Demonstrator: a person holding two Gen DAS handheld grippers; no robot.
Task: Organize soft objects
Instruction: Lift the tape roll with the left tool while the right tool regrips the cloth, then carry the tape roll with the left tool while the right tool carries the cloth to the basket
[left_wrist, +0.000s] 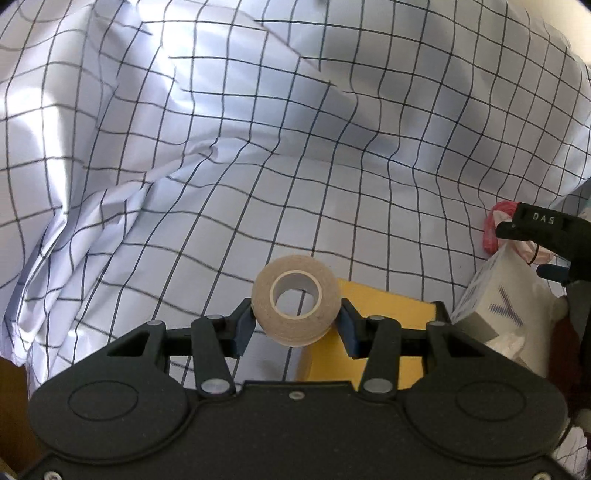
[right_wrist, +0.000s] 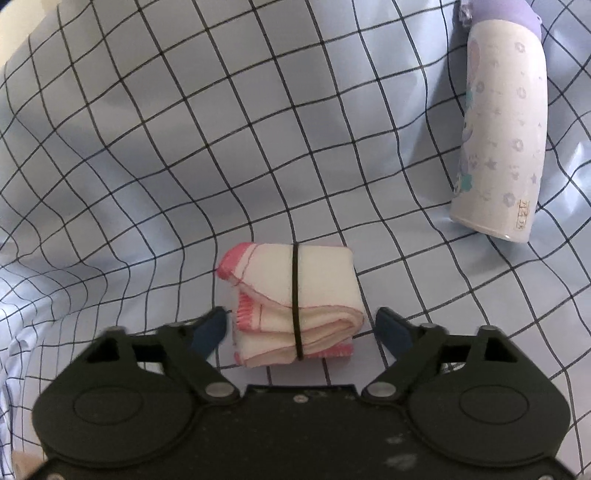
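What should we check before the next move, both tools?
1. Left tool gripping the tape roll: ok, pads press both sides.
2. Roll clear of the checked cloth: ok, held above it.
3. Right tool free of the folded towel: ok, pads stand apart from it.
4. Towel bundle intact: ok, black band around it.
5. Bottle out of the way: ok, lying far right.
6. Drop spot for the roll: cannot tell.

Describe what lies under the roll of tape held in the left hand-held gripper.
Below the roll of tape, clamped in the left hand-held gripper, lie a yellow box and the checked cloth. The roll and gripper body cover part of the box, so its contents cannot be seen.
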